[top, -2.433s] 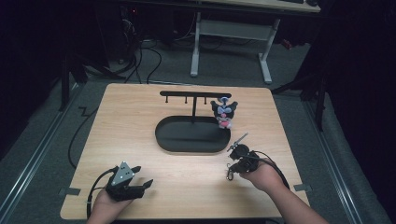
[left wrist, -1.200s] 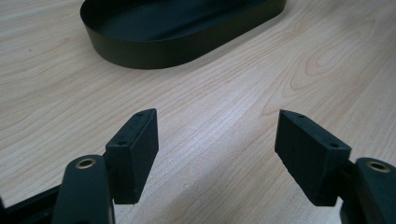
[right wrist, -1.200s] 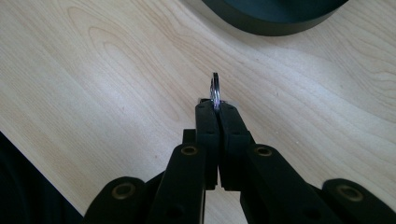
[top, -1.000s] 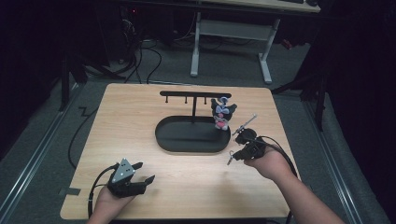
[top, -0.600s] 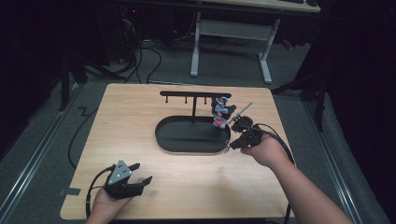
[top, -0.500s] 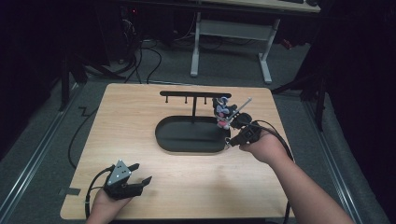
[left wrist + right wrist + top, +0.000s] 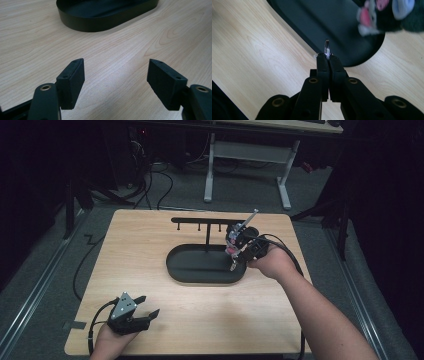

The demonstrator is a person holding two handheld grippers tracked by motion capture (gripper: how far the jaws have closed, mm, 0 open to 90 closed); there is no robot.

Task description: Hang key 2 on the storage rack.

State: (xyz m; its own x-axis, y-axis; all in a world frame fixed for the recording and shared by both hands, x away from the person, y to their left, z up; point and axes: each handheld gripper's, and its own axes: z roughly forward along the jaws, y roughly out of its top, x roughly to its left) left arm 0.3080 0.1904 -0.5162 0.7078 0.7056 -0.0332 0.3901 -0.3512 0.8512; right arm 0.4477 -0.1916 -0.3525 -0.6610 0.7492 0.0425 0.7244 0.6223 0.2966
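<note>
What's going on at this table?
A person holds a gripper in each hand. The right gripper is shut on a small metal ring above the black tray, beside a plush charm by the stand. The left gripper rests open near the table's front edge.

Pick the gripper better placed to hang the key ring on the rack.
Right. The right gripper is shut on the key ring, up beside the rack. The left gripper, open, sits at the table's near edge.
</note>
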